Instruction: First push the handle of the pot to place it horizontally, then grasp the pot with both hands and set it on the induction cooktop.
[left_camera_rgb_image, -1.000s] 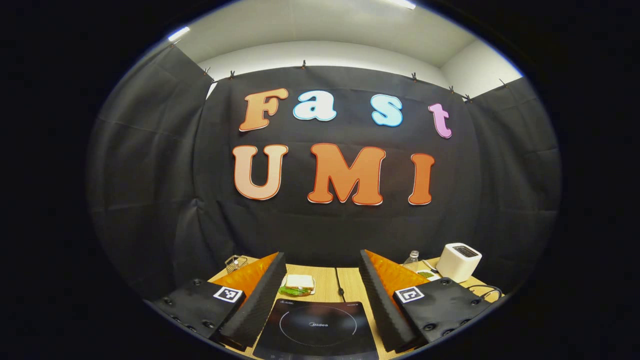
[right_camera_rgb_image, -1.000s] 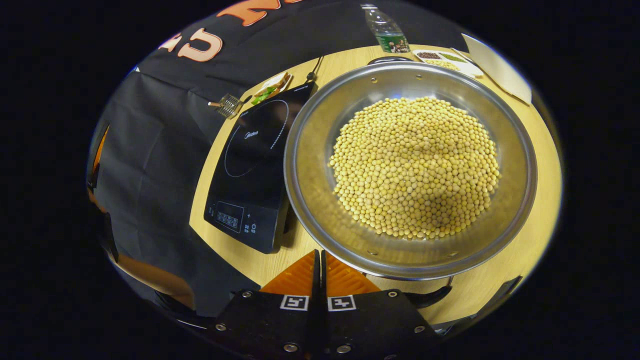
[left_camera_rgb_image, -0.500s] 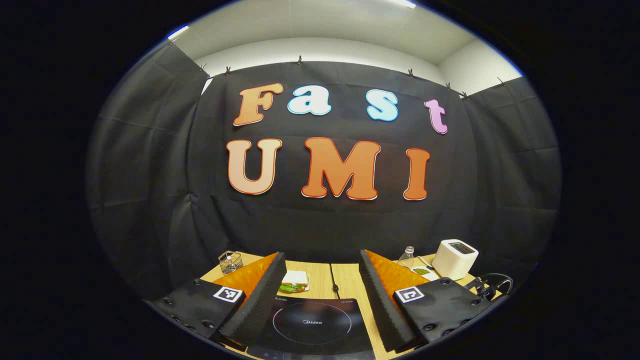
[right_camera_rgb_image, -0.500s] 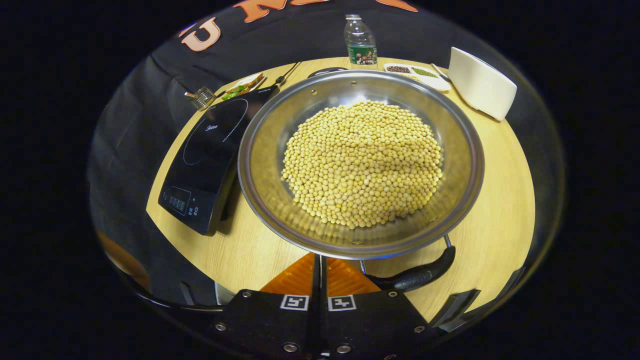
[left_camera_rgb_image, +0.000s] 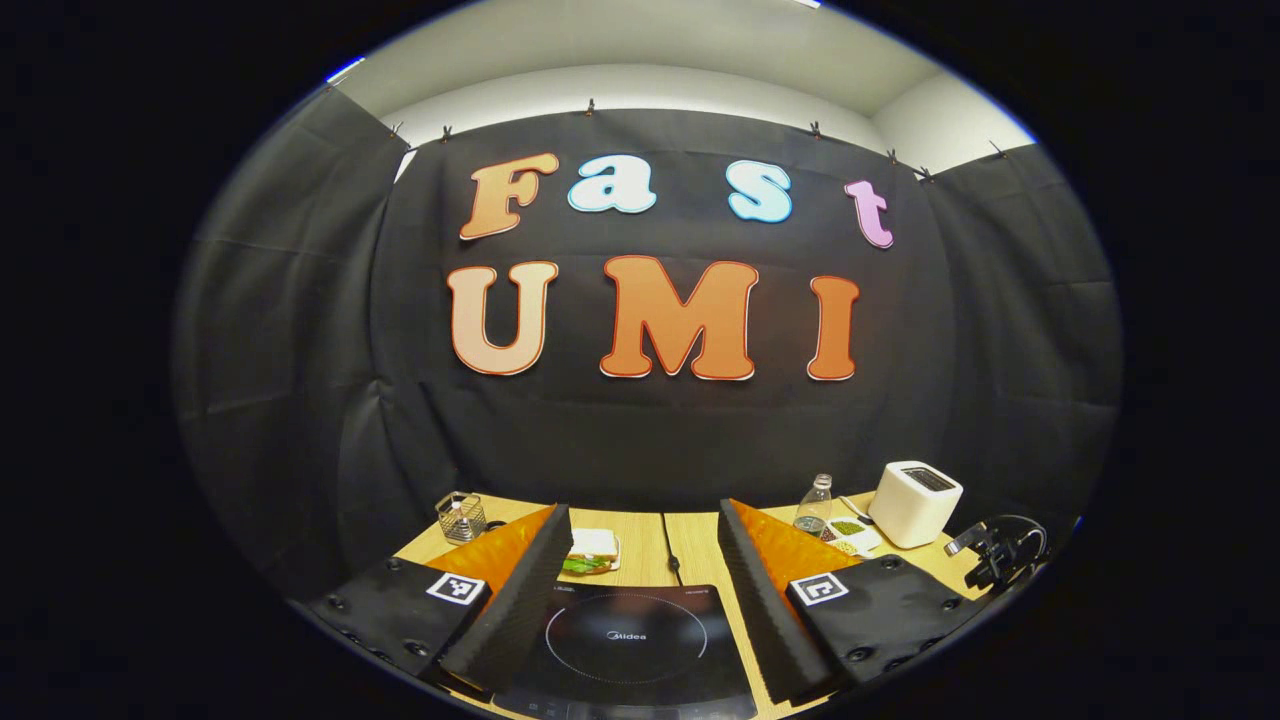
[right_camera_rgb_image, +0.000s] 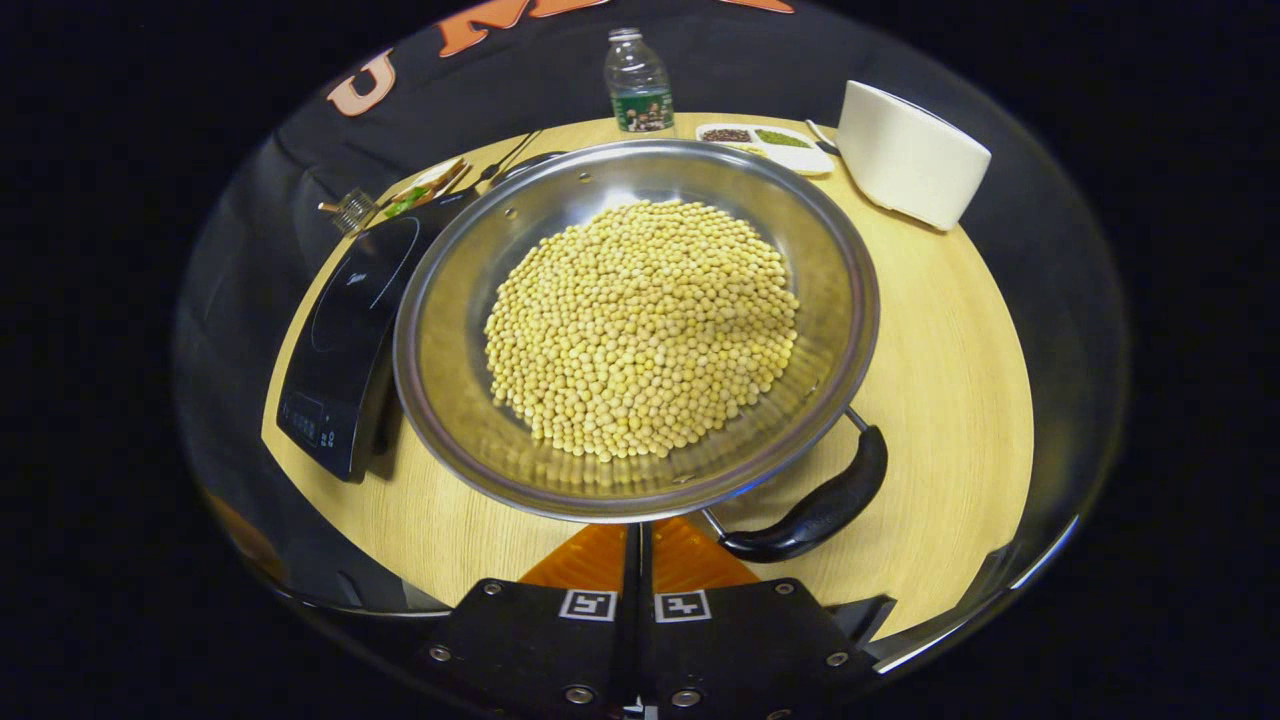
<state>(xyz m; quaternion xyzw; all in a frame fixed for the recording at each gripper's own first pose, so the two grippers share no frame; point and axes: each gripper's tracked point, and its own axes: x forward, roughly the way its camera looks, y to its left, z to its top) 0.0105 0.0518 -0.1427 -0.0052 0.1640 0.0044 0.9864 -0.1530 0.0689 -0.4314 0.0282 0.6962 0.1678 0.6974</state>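
A steel pot (right_camera_rgb_image: 450, 330) heaped with yellow soybeans (right_camera_rgb_image: 640, 320) stands on the wooden table, right of the black induction cooktop (right_camera_rgb_image: 345, 330). Its black handle (right_camera_rgb_image: 815, 505) sticks out at the lower right and slants up to the right. My right gripper (right_camera_rgb_image: 640, 530) is shut and empty, its tips at the pot's near rim, just left of the handle's lower end. In the left gripper view my left gripper (left_camera_rgb_image: 642, 510) is open above the cooktop (left_camera_rgb_image: 627, 640), with nothing between its fingers.
Along the table's back edge stand a water bottle (right_camera_rgb_image: 637, 70), a divided dish (right_camera_rgb_image: 765, 140) and a white toaster (right_camera_rgb_image: 905, 150). A sandwich (right_camera_rgb_image: 420, 190) and a wire basket (right_camera_rgb_image: 350, 210) lie behind the cooktop. Bare table (right_camera_rgb_image: 950, 380) lies right of the pot.
The pot has turned and its handle has swung from the near side toward the right. The right gripper has followed, staying shut. The left gripper view has tipped down a little.
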